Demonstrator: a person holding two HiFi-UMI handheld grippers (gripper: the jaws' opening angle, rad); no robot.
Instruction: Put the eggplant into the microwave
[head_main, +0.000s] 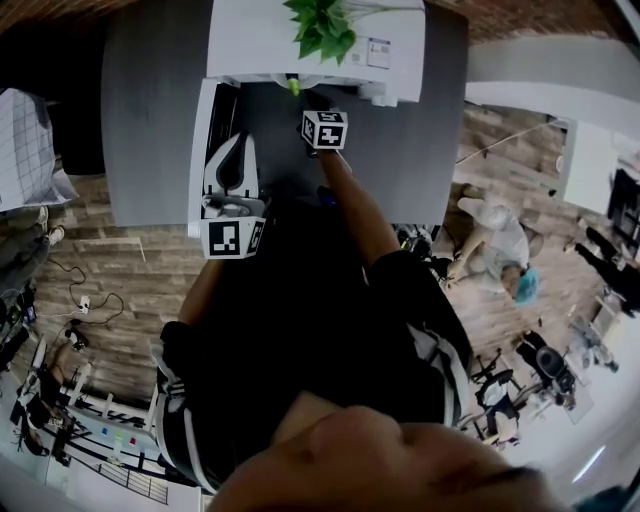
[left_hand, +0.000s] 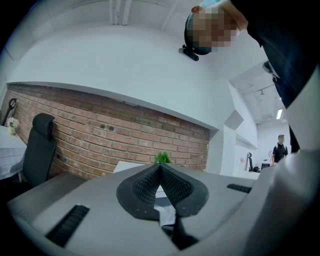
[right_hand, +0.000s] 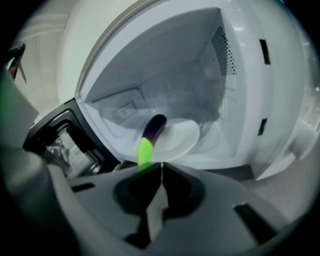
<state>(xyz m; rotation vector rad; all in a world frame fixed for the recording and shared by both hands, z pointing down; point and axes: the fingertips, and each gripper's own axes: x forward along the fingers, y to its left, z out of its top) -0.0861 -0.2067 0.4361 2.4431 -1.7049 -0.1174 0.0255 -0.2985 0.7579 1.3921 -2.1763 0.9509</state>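
The eggplant (right_hand: 151, 131), dark purple with a bright green stem, lies inside the open white microwave (right_hand: 240, 100), resting across the edge of a white plate (right_hand: 182, 140). Its stem points out toward my right gripper (right_hand: 161, 165). That gripper is shut right at the stem's end, and I see nothing between its jaws. From the head view only the green stem (head_main: 293, 86) shows, at the microwave's mouth just past the right gripper (head_main: 303, 103). My left gripper (left_hand: 160, 167) is shut and empty; it hovers level over the swung-out door (head_main: 210, 120).
The microwave door (right_hand: 55, 135) stands open to the left of the cavity. A green plant (head_main: 322, 28) sits on top of the microwave, which stands on a grey table (head_main: 150, 120). A brick wall (left_hand: 100, 135) and a black chair (left_hand: 37, 150) are beyond.
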